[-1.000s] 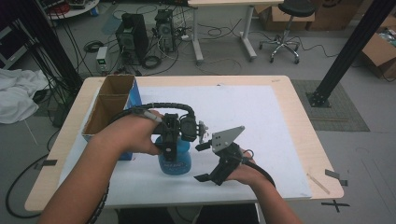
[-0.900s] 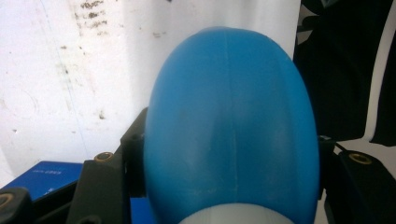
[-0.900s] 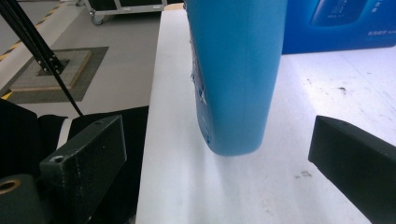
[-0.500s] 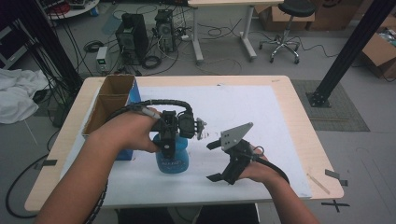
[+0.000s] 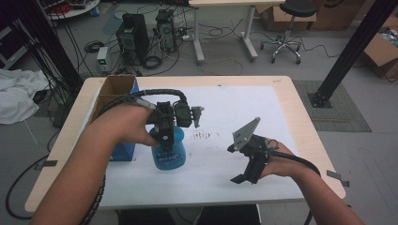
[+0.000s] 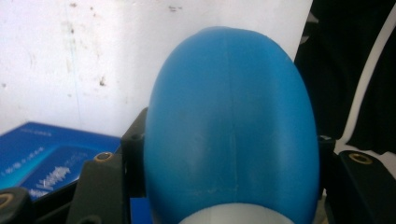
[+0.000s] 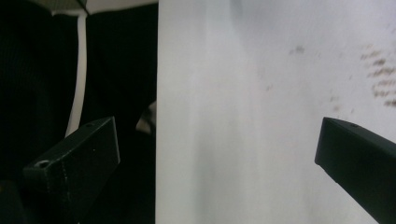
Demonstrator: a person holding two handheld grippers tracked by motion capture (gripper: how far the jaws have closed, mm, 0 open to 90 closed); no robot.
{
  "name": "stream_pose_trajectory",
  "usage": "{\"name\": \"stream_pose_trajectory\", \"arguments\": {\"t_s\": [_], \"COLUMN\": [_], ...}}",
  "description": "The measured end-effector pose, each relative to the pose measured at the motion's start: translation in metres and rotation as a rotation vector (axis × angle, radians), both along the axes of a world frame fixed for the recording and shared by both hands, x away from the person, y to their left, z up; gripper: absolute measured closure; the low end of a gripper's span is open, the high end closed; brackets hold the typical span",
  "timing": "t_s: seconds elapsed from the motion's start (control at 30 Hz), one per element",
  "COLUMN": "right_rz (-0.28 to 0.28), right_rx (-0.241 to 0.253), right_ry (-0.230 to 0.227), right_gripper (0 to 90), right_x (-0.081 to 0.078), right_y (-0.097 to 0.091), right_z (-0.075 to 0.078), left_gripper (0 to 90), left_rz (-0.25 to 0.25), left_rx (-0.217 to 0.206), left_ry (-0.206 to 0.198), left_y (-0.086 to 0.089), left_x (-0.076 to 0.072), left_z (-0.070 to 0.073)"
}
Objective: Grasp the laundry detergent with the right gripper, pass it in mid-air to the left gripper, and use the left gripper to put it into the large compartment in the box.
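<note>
Blue bottle (image 5: 170,149) clamped near its top by left gripper (image 5: 165,136), standing or just lifted over the white sheet (image 5: 244,108) toward the tabletop's (image 5: 300,117) left side, beside the blue box (image 5: 123,151). Right gripper (image 5: 245,164) spread wide and empty near the front edge. Smooth, rounded shoulder: likely to slip or swing if tilted. Possible knock against the cardboard box (image 5: 112,91) close behind.

Left hand-held gripper (image 5: 165,136) clamped on top of blue bottle (image 5: 170,151), which stands upright on white sheet (image 5: 244,105) of counter (image 5: 300,117). Cardboard box (image 5: 115,89) just left of bottle. Right hand-held gripper (image 5: 244,164) well right of bottle, jaws wide, w/ nothing between.
</note>
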State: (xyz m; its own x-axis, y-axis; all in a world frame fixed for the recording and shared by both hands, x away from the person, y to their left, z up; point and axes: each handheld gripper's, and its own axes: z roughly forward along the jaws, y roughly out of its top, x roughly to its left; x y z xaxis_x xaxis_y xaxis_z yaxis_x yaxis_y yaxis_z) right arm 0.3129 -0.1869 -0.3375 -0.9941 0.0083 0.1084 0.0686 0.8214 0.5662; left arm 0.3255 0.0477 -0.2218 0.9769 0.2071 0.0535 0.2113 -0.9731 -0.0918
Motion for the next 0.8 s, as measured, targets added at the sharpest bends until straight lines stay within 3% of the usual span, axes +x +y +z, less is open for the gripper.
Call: {"name": "stream_pose_trajectory", "arguments": {"t_s": [0.2, 0.47, 0.6, 0.8], "right_rz": [0.001, 0.012, 0.014, 0.014], "right_rx": [-0.086, -0.192, -0.223, -0.259], "right_ry": [0.016, 0.031, 0.04, 0.048], "right_gripper": [0.0, 0.0, 0.0, 0.0], "right_x": [0.005, 0.008, 0.009, 0.009], "right_y": [-0.008, -0.014, -0.017, -0.02], "right_z": [0.004, 0.009, 0.007, 0.004], "left_gripper": [39.0, 38.9, 38.9, 39.0], "left_rz": [0.089, 0.298, 0.411, 0.517], "left_rx": [-0.022, -0.026, -0.048, -0.043], "left_ry": [0.006, -0.005, -0.028, -0.046], "left_y": [0.005, 0.015, 0.023, 0.034], "left_x": [0.004, 0.013, 0.02, 0.027], "left_z": [0.016, 0.04, 0.053, 0.068]}}
